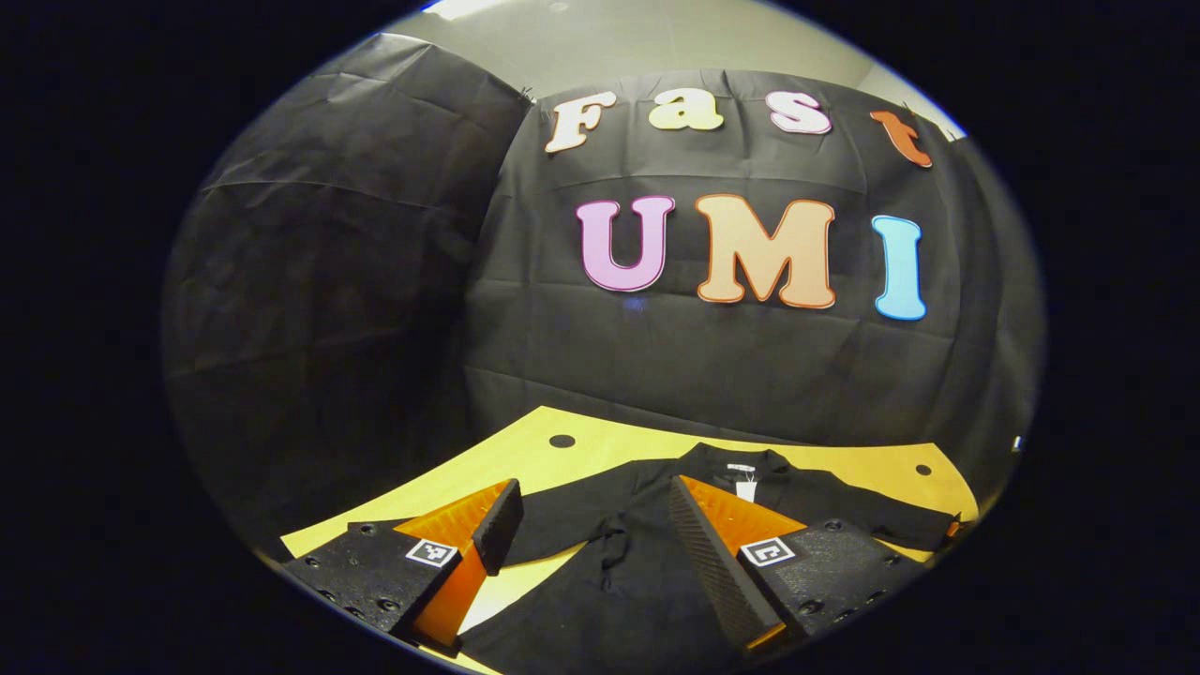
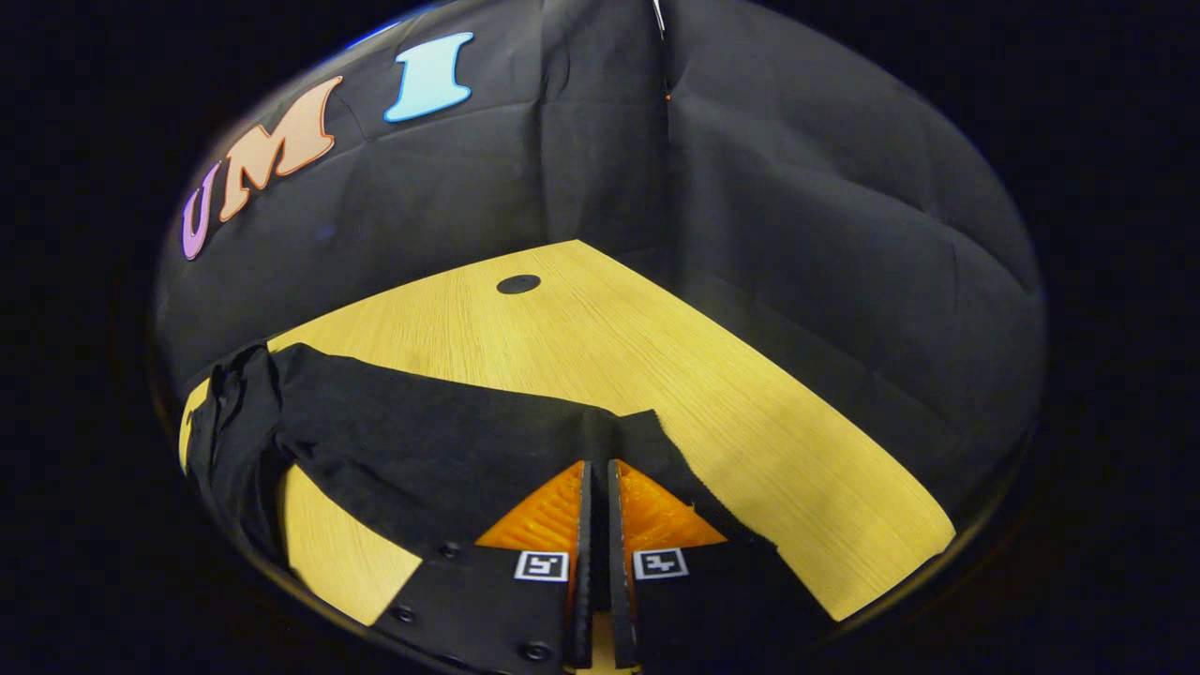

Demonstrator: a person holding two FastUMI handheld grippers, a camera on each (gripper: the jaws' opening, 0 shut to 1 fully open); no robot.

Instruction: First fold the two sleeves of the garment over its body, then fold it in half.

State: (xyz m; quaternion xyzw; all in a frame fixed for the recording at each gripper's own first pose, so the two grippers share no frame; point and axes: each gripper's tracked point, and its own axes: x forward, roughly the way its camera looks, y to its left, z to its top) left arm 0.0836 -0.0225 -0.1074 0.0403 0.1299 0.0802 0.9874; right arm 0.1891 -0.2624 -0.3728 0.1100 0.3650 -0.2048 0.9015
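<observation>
In the left gripper view, the black garment (image 1: 637,562) runs off the picture's bottom edge, its hem unseen. Its neck label (image 1: 745,487) is too small to read.

In the right gripper view, the sleeve (image 2: 422,450) end is hidden behind the closed fingers.

We see a light yellow wooden tabletop (image 2: 656,356) with visible grain and small round dark holes (image 2: 518,284) near its far corners. Behind it hangs creased black cloth (image 1: 375,281) forming the booth's walls, meeting at a corner seam. Above the cloth, in the left gripper view, we glimpse a pale ceiling (image 1: 581,37) with a bright light patch.
</observation>
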